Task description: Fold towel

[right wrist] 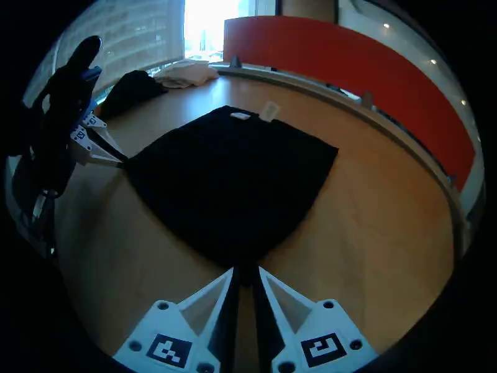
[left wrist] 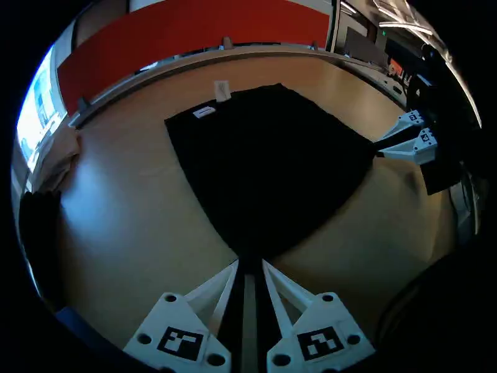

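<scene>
Wooden tabletop (left wrist: 124, 205), black towel (left wrist: 267, 161) spread flat across its middle. Your left claw (left wrist: 250, 264) and right claw (right wrist: 246, 268) each sit clenched on a near corner at 6 o'clock — corners gripped, fold not begun. Next, likely: lift both evenly, carry toward 12 o'clock.

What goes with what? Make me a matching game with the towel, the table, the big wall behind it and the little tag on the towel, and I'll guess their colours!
Things:
1. towel
2. table
3. divider behind the table
4. tag on the towel's far edge

Colours:
A. red
B. white
C. black
D. light brown wood

Right pairs: 1-C, 2-D, 3-A, 4-B.
</scene>
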The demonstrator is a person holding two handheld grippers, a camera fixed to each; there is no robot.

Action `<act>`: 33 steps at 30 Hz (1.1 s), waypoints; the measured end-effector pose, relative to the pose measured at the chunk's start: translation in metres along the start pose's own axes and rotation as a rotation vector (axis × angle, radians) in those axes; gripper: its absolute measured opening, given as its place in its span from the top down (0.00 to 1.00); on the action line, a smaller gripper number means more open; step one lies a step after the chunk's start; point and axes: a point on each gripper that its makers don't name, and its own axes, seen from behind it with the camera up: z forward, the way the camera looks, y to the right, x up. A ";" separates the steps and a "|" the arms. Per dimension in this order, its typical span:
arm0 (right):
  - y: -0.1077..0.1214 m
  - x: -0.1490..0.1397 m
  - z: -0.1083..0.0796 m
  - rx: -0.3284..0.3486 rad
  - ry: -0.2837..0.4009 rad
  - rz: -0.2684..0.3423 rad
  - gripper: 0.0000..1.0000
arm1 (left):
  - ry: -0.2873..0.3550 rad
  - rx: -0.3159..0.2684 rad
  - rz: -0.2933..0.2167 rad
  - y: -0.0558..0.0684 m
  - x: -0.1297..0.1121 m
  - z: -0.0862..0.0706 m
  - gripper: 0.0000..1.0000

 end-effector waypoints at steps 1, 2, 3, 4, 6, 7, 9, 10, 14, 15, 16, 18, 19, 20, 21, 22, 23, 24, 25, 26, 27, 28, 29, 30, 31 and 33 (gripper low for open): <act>0.000 0.001 -0.002 0.001 0.001 0.001 0.86 | 0.003 0.000 -0.007 0.000 0.001 -0.002 0.90; 0.000 0.002 -0.003 0.002 0.003 0.001 0.86 | 0.005 0.000 -0.013 0.000 0.002 -0.003 0.90; 0.000 0.003 -0.005 0.003 0.004 0.001 0.86 | 0.008 0.000 -0.018 0.001 0.003 -0.005 0.90; 0.000 0.005 -0.007 0.005 0.005 0.001 0.86 | 0.010 0.000 -0.024 0.001 0.004 -0.007 0.90; -0.001 0.007 -0.011 0.008 0.006 0.000 0.86 | 0.013 0.001 -0.033 0.001 0.007 -0.012 0.90; -0.002 0.009 -0.014 0.012 0.008 -0.002 0.86 | 0.015 0.003 -0.037 0.001 0.008 -0.014 0.90; -0.004 0.013 -0.019 0.018 0.012 -0.006 0.86 | 0.018 0.005 -0.043 0.002 0.010 -0.019 0.90; -0.004 0.015 -0.023 0.020 0.015 -0.009 0.86 | 0.019 0.006 -0.046 0.002 0.011 -0.023 0.90; -0.006 0.023 -0.037 0.021 0.025 -0.024 0.86 | 0.024 0.005 -0.062 0.006 0.015 -0.036 0.90; -0.006 0.025 -0.041 0.021 0.027 -0.028 0.86 | 0.025 0.004 -0.066 0.007 0.016 -0.039 0.90; -0.007 0.027 -0.045 0.022 0.028 -0.034 0.86 | 0.025 0.004 -0.073 0.008 0.016 -0.043 0.90; -0.009 0.030 -0.053 0.024 0.030 -0.042 0.86 | 0.026 0.005 -0.085 0.011 0.017 -0.050 0.90; -0.010 0.032 -0.057 0.026 0.030 -0.045 0.86 | 0.026 0.006 -0.091 0.012 0.018 -0.054 0.90; -0.011 0.034 -0.061 0.027 0.030 -0.048 0.86 | 0.027 0.007 -0.096 0.013 0.018 -0.057 0.90; -0.012 0.035 -0.064 0.029 0.030 -0.050 0.86 | 0.027 0.007 -0.101 0.015 0.018 -0.061 0.90; -0.013 0.037 -0.069 0.028 0.030 -0.051 0.86 | 0.026 0.006 -0.108 0.017 0.019 -0.065 0.90; -0.014 0.038 -0.073 0.028 0.030 -0.052 0.86 | 0.025 0.005 -0.113 0.018 0.019 -0.069 0.90; -0.015 0.039 -0.076 0.028 0.030 -0.053 0.86 | 0.024 0.003 -0.118 0.020 0.020 -0.072 0.90; -0.016 0.040 -0.080 0.027 0.030 -0.054 0.86 | 0.023 -0.001 -0.123 0.023 0.020 -0.076 0.90; -0.017 0.041 -0.084 0.027 0.030 -0.055 0.86 | 0.022 -0.005 -0.127 0.025 0.020 -0.080 0.90; -0.018 0.042 -0.087 0.027 0.030 -0.056 0.86 | 0.021 -0.009 -0.131 0.027 0.021 -0.084 0.90; -0.019 0.042 -0.091 0.027 0.029 -0.055 0.86 | 0.021 -0.012 -0.134 0.029 0.021 -0.087 0.90; -0.020 0.043 -0.094 0.028 0.028 -0.055 0.86 | 0.022 -0.015 -0.137 0.030 0.021 -0.091 0.90; -0.021 0.043 -0.097 0.029 0.027 -0.054 0.86 | 0.022 -0.017 -0.140 0.032 0.022 -0.094 0.90; -0.023 0.044 -0.101 0.031 0.027 -0.050 0.86 | 0.022 -0.018 -0.143 0.033 0.022 -0.098 0.90; -0.025 0.045 -0.107 0.035 0.028 -0.044 0.86 | 0.023 -0.020 -0.149 0.035 0.023 -0.104 0.90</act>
